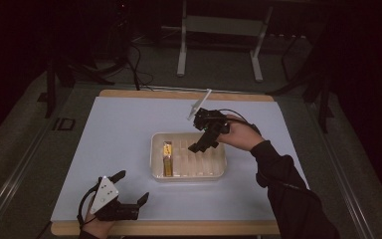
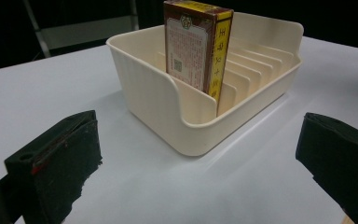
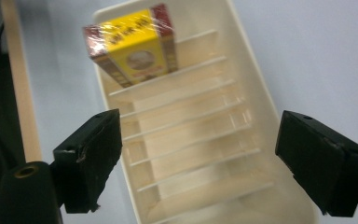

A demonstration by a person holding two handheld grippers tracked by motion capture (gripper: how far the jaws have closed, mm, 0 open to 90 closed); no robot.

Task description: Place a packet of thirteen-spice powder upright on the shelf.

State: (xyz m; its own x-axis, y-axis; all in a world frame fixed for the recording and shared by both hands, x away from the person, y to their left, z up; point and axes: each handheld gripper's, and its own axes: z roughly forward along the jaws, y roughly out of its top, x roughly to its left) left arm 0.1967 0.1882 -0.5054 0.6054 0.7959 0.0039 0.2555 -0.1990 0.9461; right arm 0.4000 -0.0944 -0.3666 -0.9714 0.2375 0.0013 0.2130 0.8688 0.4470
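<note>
Left tool [image 1: 129,191] rests on the near edge of the worktop [image 1: 119,129], jaws apart, nothing between them, short of the tray [image 1: 189,174]. The box [image 1: 167,158] stands on edge in the tray's leftmost slot. Right tool [image 1: 205,140] hangs over the tray's right part, jaws wide apart, empty; the slots below it are vacant. Judgement: the box has been slotted and released. The next move calls for lifting the right tool clear of the dividers without knocking the tray.

Open claw [image 3: 198,161] above slotted tray [image 3: 256,93] holding yellow box [image 3: 133,44].
</note>
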